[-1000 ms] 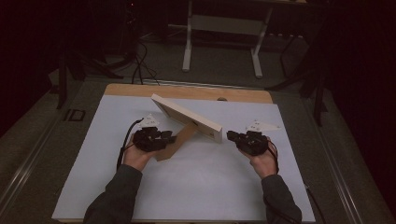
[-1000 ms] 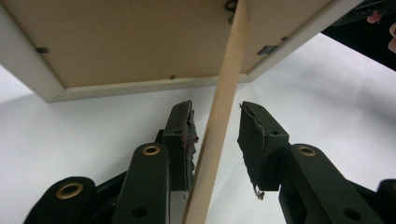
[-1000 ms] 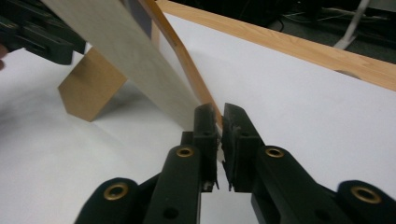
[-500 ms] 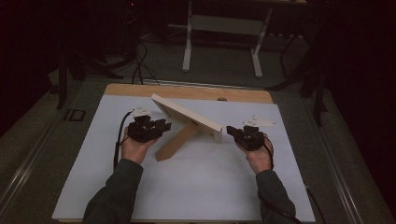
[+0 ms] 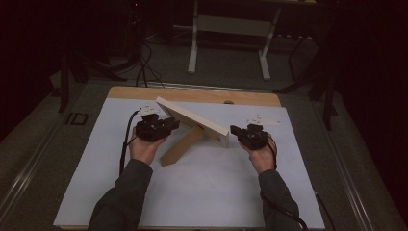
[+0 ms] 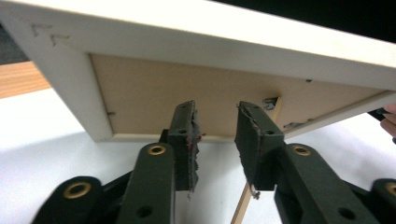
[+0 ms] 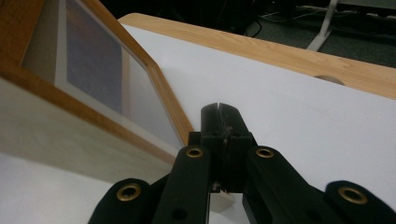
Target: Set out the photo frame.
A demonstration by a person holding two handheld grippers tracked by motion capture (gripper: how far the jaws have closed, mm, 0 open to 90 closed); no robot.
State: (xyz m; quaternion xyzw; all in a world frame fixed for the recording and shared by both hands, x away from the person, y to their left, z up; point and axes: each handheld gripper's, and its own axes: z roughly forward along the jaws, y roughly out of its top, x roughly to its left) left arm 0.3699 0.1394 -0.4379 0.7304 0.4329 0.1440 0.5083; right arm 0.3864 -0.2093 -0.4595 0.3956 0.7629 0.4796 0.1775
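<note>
Fingers (image 6: pixel 184 140) of the left gripper (image 6: pixel 215 140), released, have just been closing behind the frame (image 5: pixel 192 119). Right gripper (image 7: pixel 219 122) is clenched empty beside the frame's corner

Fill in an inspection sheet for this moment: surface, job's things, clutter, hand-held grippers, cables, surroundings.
Surface: white sheet over a light wooden table.
Job's things: cream-edged picture frame with brown backboard, standing tilted; its wooden easel leg reaches down to the sheet.
Clutter: nothing seen.
Grippers: left hand-held gripper behind the frame, jaws apart and just closing, nothing between them; right hand-held gripper shut and empty, beside the frame's right end.
Cables: black cable trailing from the left hand-held gripper; another by the right sleeve.
Surroundings: dark room, white metal stand beyond the table, floor cables.
</note>
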